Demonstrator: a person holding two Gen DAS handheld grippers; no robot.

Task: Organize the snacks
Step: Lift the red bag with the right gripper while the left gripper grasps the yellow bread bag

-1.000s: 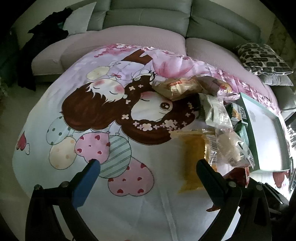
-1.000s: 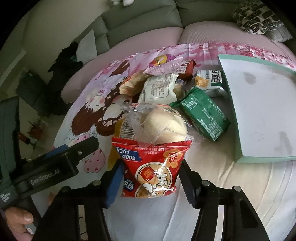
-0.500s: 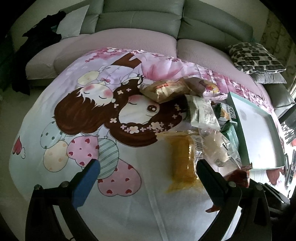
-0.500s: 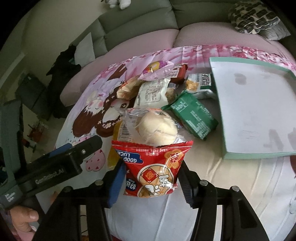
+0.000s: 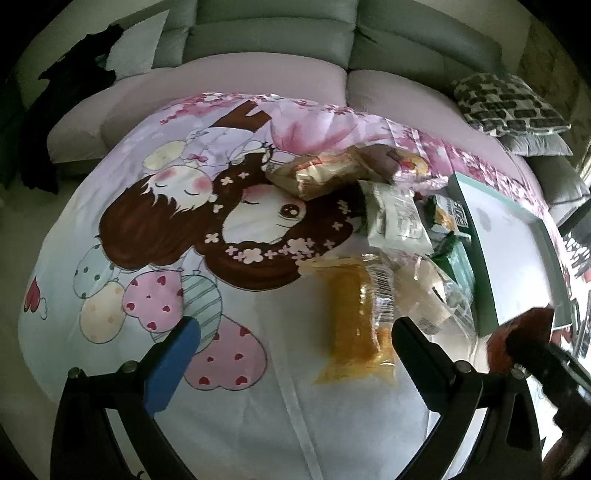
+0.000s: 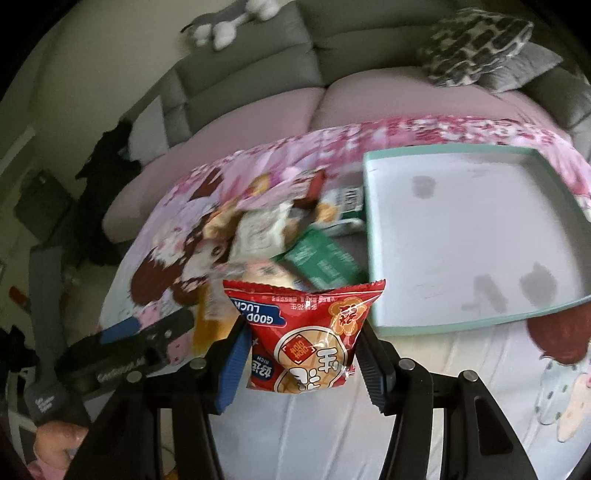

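Observation:
A red snack packet (image 6: 303,332) hangs between the pads of my right gripper (image 6: 299,354), which is shut on it and holds it above the cartoon cloth (image 6: 332,424). The teal-rimmed tray (image 6: 480,319) lies just right of it, with nothing in it. Behind the packet sits a pile of snacks, among them a green packet (image 6: 321,258) and a white one (image 5: 395,221). My left gripper (image 5: 295,328) hovers open over the cloth, with a yellow packet (image 5: 354,317) lying just inside its right finger. The red packet (image 5: 517,332) shows blurred at the right edge.
A grey and pink sofa (image 5: 273,74) runs behind the cloth, with a patterned cushion (image 5: 506,103) at the right and dark clothing (image 5: 77,85) at the left. A plush toy (image 6: 229,22) lies on the sofa back. A hand (image 6: 55,443) holds the left gripper's handle.
My right gripper has risen with the red packet, lifting it away from the bun packet and toward the tray. The left gripper has hardly moved.

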